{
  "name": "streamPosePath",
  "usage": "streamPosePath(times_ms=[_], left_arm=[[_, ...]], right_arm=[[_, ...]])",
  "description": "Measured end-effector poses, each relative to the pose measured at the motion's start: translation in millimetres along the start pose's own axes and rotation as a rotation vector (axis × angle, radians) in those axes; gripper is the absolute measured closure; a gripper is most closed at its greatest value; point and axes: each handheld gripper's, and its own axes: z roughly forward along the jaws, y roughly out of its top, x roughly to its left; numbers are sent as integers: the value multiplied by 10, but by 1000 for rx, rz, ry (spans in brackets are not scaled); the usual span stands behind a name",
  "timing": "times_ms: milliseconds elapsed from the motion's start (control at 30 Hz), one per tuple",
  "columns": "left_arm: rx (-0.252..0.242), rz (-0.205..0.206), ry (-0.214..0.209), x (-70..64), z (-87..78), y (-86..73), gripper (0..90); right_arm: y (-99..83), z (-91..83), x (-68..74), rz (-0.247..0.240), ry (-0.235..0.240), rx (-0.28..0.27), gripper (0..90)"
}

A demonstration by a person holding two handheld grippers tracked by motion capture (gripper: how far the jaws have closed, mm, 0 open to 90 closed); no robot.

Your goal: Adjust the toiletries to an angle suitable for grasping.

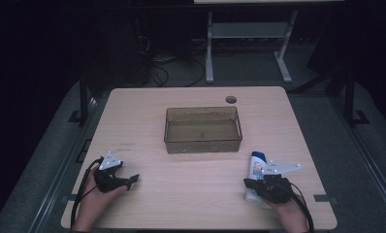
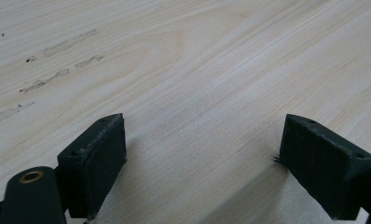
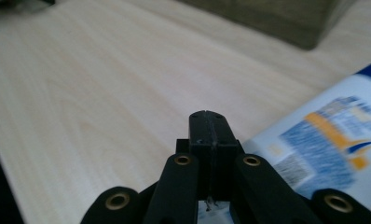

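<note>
A white bottle point(image 1: 256, 167) with a blue cap and a blue and orange label lies on the wooden table point(image 1: 191, 204) at the front right, cap toward the far side. My right gripper point(image 1: 247, 183) rests over the bottle's lower end and points left. In the right gripper view its jaws are pressed together with nothing between them point(image 3: 209, 133), and the bottle point(image 3: 330, 140) lies just to their right. My left gripper point(image 1: 133, 180) sits near the front left and points right. Its jaws stand wide apart over bare wood point(image 2: 202, 158).
A clear brownish rectangular bin point(image 1: 203, 141) stands in the middle of the table, its wall point(image 3: 267, 14) also blurred at the top of the right gripper view. A round cable hole point(image 1: 231, 99) lies behind it. Faint smudges point(image 2: 58, 46) mark the wood ahead of the left gripper.
</note>
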Motion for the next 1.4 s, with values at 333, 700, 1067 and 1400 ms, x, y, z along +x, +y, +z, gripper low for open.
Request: streamPosePath(times_ms=[333,700,1067,1400], left_arm=[[-1,0,0,-3,5,4,133],[-1,0,-1,-2,6,5,133],[-1,1,-1,-2,7,6,133],[-1,0,-1,-2,7,6,133]], right_arm=[[112,-95,-364,38,-126,-71,900],[103,-97,-891,134,-254,-96,900],[-17,105,-1043,184,-265,-24,900],[9,168,-1003,166,-250,-15,900]])
